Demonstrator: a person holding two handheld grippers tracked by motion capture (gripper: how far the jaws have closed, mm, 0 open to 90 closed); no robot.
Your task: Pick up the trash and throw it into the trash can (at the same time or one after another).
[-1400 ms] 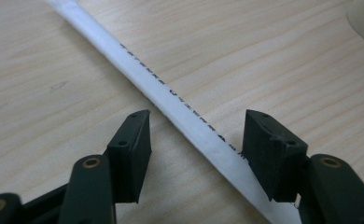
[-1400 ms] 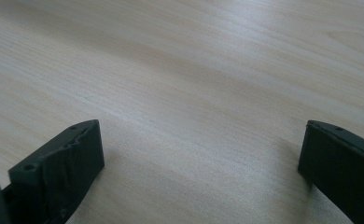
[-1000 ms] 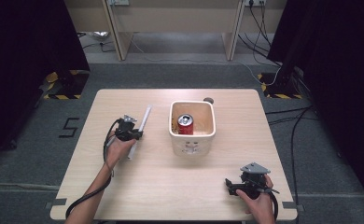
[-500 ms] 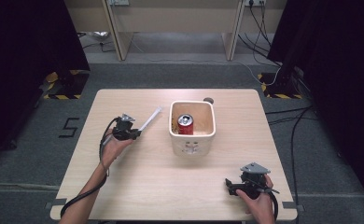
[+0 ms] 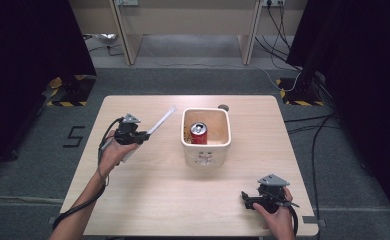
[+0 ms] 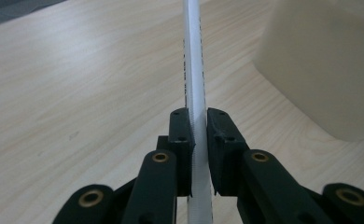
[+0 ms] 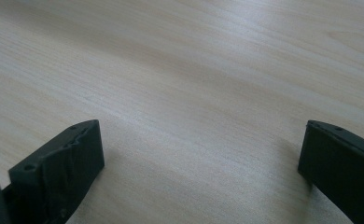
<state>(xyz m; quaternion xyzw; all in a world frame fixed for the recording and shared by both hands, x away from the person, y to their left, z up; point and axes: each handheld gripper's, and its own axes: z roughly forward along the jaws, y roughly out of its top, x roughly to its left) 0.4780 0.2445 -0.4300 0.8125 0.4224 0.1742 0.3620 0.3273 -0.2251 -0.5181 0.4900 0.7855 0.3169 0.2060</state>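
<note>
My left gripper (image 5: 144,135) is shut on a long white stick (image 5: 159,121), held above the table's left half and pointing toward the cream bin (image 5: 206,148). In the left gripper view the white stick (image 6: 192,70) runs up from between the jaws, with the left gripper (image 6: 198,126) clamped on it and the bin's wall (image 6: 325,60) at the right. A red can (image 5: 198,133) stands inside the bin. My right gripper (image 5: 245,199) rests near the table's front right, open; in the right gripper view the right gripper (image 7: 201,154) has bare wood between its jaws.
A small dark round object (image 5: 223,107) lies on the table just behind the bin. The wooden table (image 5: 153,200) has free room in front. Cables (image 5: 303,125) trail on the floor at the right.
My left gripper has lifted the white stick and moved right toward the bin, swinging its tip closer to the rim. The right gripper has stayed put.
</note>
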